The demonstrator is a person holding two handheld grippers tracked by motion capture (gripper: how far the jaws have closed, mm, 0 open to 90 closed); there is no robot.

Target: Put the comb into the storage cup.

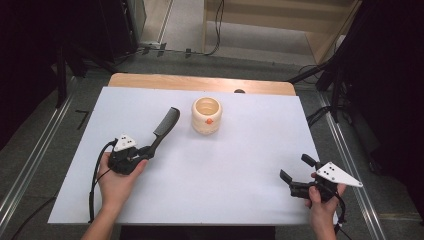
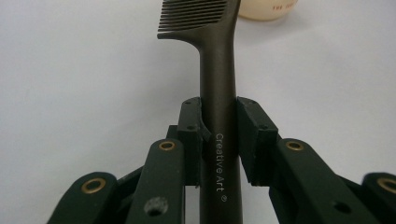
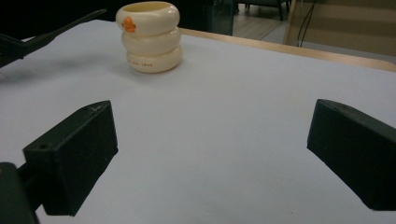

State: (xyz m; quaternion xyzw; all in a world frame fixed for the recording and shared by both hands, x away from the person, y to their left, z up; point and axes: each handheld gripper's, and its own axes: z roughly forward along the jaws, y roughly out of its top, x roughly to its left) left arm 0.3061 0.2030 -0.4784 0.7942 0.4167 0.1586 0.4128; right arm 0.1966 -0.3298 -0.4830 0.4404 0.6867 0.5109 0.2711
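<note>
A dark comb (image 1: 163,128) with a long handle points up and right toward a cream ribbed cup (image 1: 206,115) with an orange mark. My left gripper (image 1: 142,151) is shut on the comb's handle (image 2: 218,126); its pads press both sides just below the teeth, above the words "Creative Art". The cup's base (image 2: 266,9) shows beyond the comb's teeth. My right gripper (image 1: 296,168) is at the table's right front, open, with nothing between its fingers (image 3: 74,154). It faces the cup (image 3: 149,37) from across the white sheet, and the comb's tip (image 3: 60,30) reaches in at the left.
A white sheet (image 1: 240,150) covers the wooden table (image 1: 200,82). Dark stands and cables flank the table on both sides, with metal rails along the floor.
</note>
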